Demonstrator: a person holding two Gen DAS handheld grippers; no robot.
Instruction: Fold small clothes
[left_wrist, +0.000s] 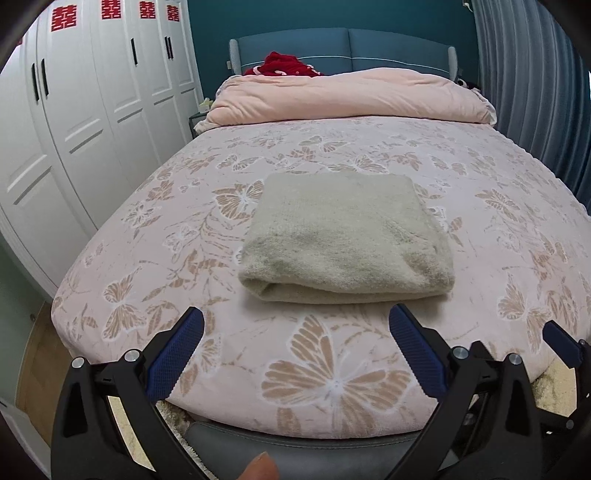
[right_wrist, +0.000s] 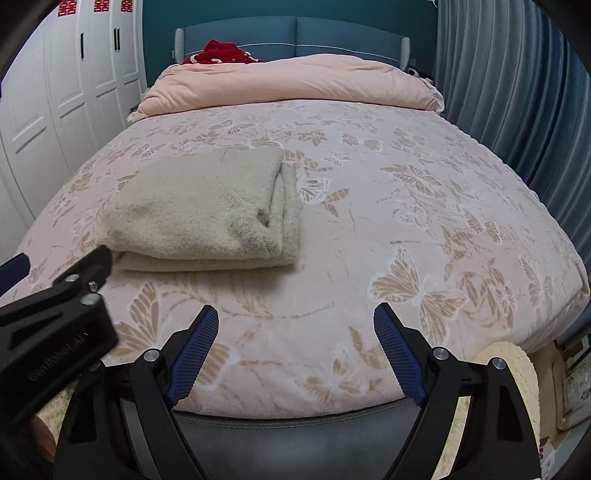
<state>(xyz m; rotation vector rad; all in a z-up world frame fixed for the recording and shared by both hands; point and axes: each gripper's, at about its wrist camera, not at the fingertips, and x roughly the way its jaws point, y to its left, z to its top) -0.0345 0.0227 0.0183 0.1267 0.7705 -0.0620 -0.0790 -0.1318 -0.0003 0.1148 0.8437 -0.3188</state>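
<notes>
Nearest the left wrist lens, a fingertip (left_wrist: 260, 467) pokes in at the bottom edge, between the two black arms of the left tongs (left_wrist: 295, 328). Their blue pads (left_wrist: 415, 350) stand spread wide with only bedspread between them; nothing is grasped. At the lower right of that view a blue pad of the right tongs (left_wrist: 561, 338) shows past the edge of the frame.

Just above the left tongs, in the middle of the frame, lies the folded garment (left_wrist: 345, 240), a thick beige fleecy piece doubled into a neat rectangle, its rounded fold facing the camera. It rests flat on the bed (left_wrist: 147, 258), whose pink cover carries tan butterflies. No pad touches it.

From the right wrist view, the right tongs (right_wrist: 295, 325) fill the bottom centre, released as well, blue pads (right_wrist: 195, 350) apart over bare bedspread. The folded garment (right_wrist: 207, 210) sits at left of centre, its stacked layers visible along its right edge. The black body of the left tongs (right_wrist: 74, 280) reaches in from the lower left, its tip close by the garment's near left corner.

At the top of both views a pink duvet (left_wrist: 351, 96) lies bunched against a blue headboard (left_wrist: 347, 46), with something red (left_wrist: 280, 66) behind it. White wardrobe doors (left_wrist: 92, 110) stand at the left, grey-blue curtains (left_wrist: 535, 92) at the right.
</notes>
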